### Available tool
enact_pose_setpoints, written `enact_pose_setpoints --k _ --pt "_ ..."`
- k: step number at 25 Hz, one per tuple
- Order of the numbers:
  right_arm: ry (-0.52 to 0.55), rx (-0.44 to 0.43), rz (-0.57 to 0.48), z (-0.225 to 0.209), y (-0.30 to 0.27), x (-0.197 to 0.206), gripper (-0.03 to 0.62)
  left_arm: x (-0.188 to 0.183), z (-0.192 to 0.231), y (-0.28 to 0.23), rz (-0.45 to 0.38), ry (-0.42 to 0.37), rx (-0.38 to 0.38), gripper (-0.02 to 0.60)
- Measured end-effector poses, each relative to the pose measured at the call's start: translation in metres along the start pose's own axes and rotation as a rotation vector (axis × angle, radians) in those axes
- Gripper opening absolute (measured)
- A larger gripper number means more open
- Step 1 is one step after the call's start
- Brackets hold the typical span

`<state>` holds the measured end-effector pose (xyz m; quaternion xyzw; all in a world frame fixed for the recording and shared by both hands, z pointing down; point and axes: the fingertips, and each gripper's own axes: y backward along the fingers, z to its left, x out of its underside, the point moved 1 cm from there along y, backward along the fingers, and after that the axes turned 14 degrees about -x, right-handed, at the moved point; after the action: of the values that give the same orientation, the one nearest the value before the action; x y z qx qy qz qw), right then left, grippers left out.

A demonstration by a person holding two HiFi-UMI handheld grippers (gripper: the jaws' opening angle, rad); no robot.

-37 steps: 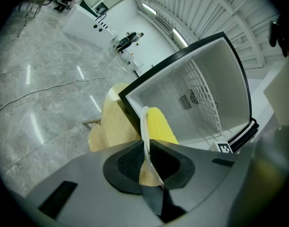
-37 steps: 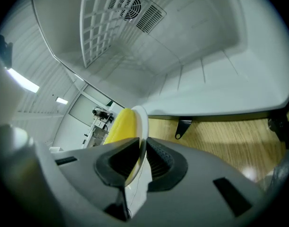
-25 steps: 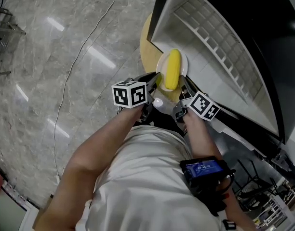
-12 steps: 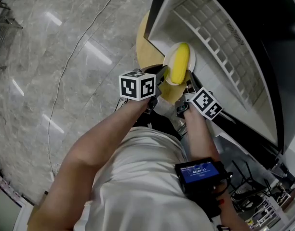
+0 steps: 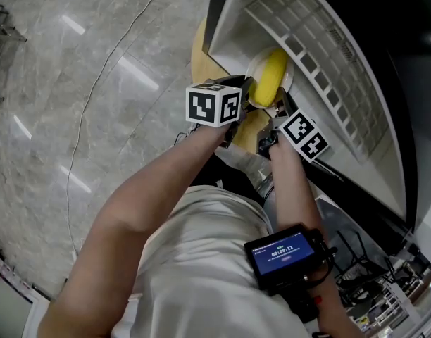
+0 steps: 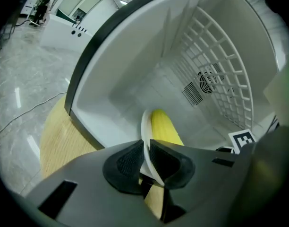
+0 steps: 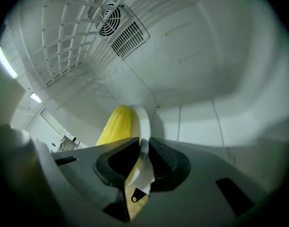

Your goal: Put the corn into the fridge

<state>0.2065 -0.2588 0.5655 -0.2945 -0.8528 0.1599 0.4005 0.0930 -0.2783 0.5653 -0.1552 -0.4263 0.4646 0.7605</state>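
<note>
A yellow corn cob (image 5: 270, 76) lies on a small white plate (image 5: 255, 67), held level between both grippers just inside the mouth of the open white fridge (image 5: 321, 69). My left gripper (image 5: 241, 103) is shut on the plate's left rim, with the rim (image 6: 145, 136) pinched between its dark pads and the corn (image 6: 163, 126) beyond. My right gripper (image 5: 277, 110) is shut on the opposite rim (image 7: 143, 145), the corn (image 7: 118, 122) to its left.
A round wooden table (image 5: 205, 51) stands under the plate, in front of the fridge. A white wire shelf (image 6: 215, 65) and a fan vent (image 7: 108, 17) line the fridge interior. Grey marble floor (image 5: 75, 69) with a thin cable spreads to the left.
Both grippers have carried the plate with the corn up and forward, from above the wooden table into the fridge opening.
</note>
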Motion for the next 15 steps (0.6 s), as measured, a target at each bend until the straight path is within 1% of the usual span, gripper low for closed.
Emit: enact_pose_setpoints --k 5,9,15 --pt "0.008 0.057 -0.017 -0.009 -0.003 -0.011 0.052 -0.009 -0.007 -0.018 0.011 -0.034 -0.01 0.044" --pt "0.018 0.118 -0.005 -0.016 -0.003 -0.018 0.052 -0.013 -0.016 -0.027 0.023 -0.072 -0.015 0.044" --pt "0.014 0.188 0.018 -0.023 -0.005 -0.025 0.054 -0.016 -0.02 -0.038 0.052 -0.091 -0.044 0.046"
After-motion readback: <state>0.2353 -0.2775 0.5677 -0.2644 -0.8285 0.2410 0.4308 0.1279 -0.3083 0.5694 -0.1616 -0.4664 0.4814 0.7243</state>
